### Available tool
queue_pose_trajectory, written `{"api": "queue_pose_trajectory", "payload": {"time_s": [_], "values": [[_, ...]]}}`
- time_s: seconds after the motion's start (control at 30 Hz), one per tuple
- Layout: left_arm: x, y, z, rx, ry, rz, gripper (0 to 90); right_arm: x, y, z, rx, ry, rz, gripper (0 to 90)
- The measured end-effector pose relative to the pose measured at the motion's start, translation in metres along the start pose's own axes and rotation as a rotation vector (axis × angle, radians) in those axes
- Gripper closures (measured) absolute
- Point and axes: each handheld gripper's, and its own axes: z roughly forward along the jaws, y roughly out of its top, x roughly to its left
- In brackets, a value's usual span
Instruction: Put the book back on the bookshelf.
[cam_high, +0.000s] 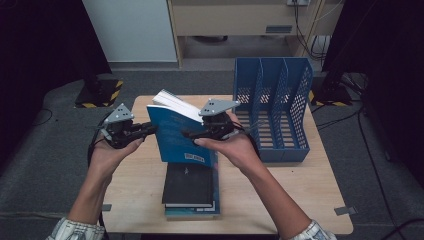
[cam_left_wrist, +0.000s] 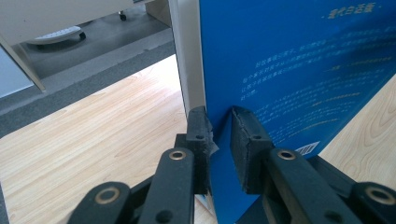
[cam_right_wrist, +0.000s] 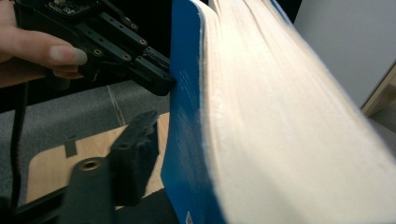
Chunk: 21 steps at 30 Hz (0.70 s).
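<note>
Wooden counter (cam_high: 300, 200) is being viewed from above, grey carpet all round. Blue file rack (cam_high: 274, 107) with three slots is sitting on the counter's far right part, openings facing up and toward the person.

Blue book (cam_high: 176, 132) is being held upright above the counter's middle, between both grippers, tilted a little, page block facing away and to the right. In the left gripper view its printed cover (cam_left_wrist: 299, 70) is taking up most of the right side; in the right gripper view the cream page edges (cam_right_wrist: 289, 130) are dominating.

Stack of flat books (cam_high: 192, 187) is lying on the counter just below the held book: black one on top, teal one under it.

Left gripper (cam_high: 145, 130) is being pressed onto the book's left edge; in its own view (cam_left_wrist: 219, 140) the jaws are pinching the cover edge between the pads, narrow gap, cover in it.

Right gripper (cam_high: 192, 134) is being held at the book's right side. In its own view one jaw is showing just beside the blue cover, the other hidden behind the book, so pinching or spread cannot be told. Left gripper (cam_right_wrist: 154, 77) is also showing there, touching the cover.
</note>
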Motion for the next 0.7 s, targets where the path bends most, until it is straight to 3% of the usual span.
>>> {"api": "queue_pose_trajectory", "payload": {"time_s": [0.27, 0.4, 0.57, 0.67, 0.7], "values": [[-0.001, -0.001, 0.001, -0.004, 0.004, 0.001, 75.8, -0.003, 0.001, 0.004, 0.004, 0.004, 0.008, 48.8], [-0.005, -0.008, 0.004, 0.009, 0.031, 0.009, 64.3, -0.006, -0.001, 0.006, -0.003, 0.007, 0.019, 55.5], [-0.009, -0.037, 0.007, 0.023, 0.091, -0.015, 52.9, -0.009, -0.004, 0.007, -0.020, 0.019, 0.039, 56.2], [-0.011, -0.050, 0.008, 0.025, 0.096, -0.027, 49.2, -0.010, -0.005, 0.008, -0.022, 0.023, 0.042, 56.3], [-0.012, -0.064, 0.008, 0.016, 0.098, -0.051, 47.7, -0.010, -0.005, 0.008, -0.025, 0.033, 0.041, 56.3]]}}
